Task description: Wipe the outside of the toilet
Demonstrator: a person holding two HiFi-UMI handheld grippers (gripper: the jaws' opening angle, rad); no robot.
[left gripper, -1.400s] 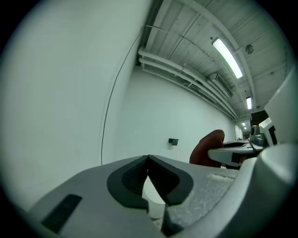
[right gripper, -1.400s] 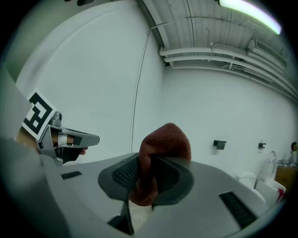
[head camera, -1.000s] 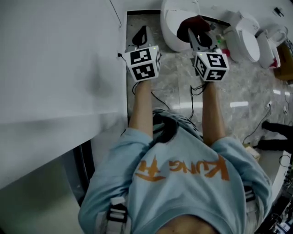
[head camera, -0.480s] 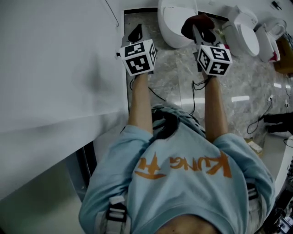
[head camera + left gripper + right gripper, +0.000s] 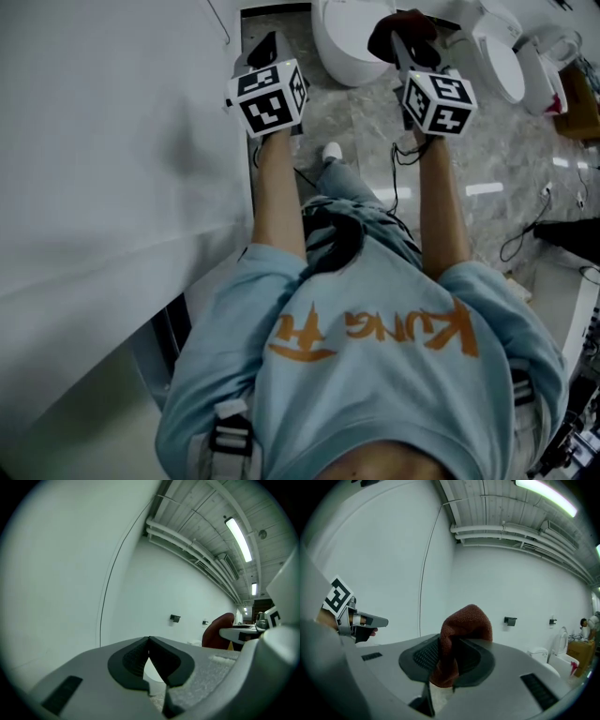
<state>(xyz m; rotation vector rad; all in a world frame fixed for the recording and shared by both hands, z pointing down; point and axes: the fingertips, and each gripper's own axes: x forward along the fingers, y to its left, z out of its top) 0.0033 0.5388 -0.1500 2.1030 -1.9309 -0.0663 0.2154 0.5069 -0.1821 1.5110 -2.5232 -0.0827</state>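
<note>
**Right gripper clamped on wiping cloth, presented at the toilet; contact with the surface not confirmed.**

The right gripper (image 5: 449, 657) has its jaws closed on a fold of dark red cloth (image 5: 466, 620), most of which is bunched above the pads. The left gripper (image 5: 149, 645) has its jaws met at the tips with nothing between them, and it is near the white wall (image 5: 112, 141). The toilet (image 5: 342, 47) stands just ahead of both grippers. The cloth sits over its right edge, but touching cannot be judged. Recommended: press the bunched cloth flat onto the outer shell with a firm clamp. Wipe in overlapping passes and let no hard jaw meet the porcelain.
</note>
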